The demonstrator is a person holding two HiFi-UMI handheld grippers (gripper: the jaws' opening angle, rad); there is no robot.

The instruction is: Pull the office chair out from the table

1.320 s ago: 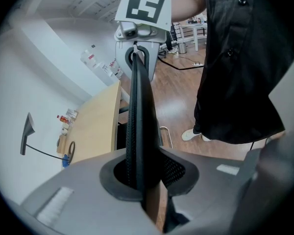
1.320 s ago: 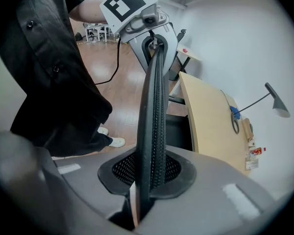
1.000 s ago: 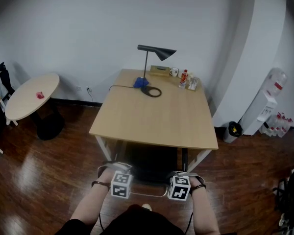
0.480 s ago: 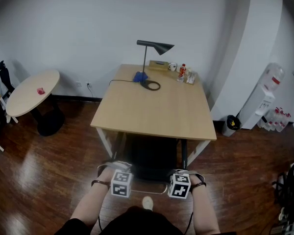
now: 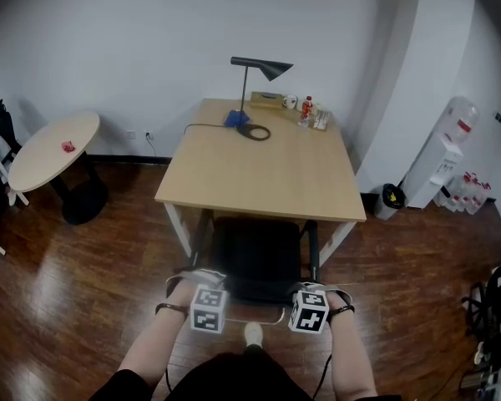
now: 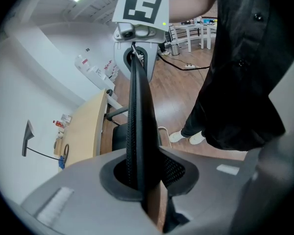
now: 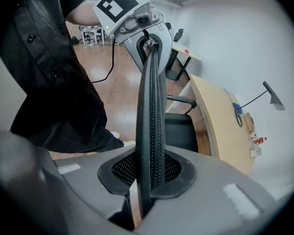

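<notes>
The head view looks steeply down from above onto worktop and office chair. Both gripper views sit tight against the chair's backrest, facing each other along its top edge; all share the worktop.

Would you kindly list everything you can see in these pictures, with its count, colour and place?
office chair: one, black, at the table's near edge
table: one, light wood, centre
desk lamp: one, black, table's far end
mug: one, white, beside the lamp
bottle: one, red, table's far right corner
round table: one, pale, left
red thing: one, on the round table
water dispenser: one, white, right
bin: one, black, beside the dispenser
floor: dark wood
shoe: one, white, below the chair
left gripper: one, grey, closed on the chair's backrest
right gripper: one, grey, closed on the backrest too
</notes>
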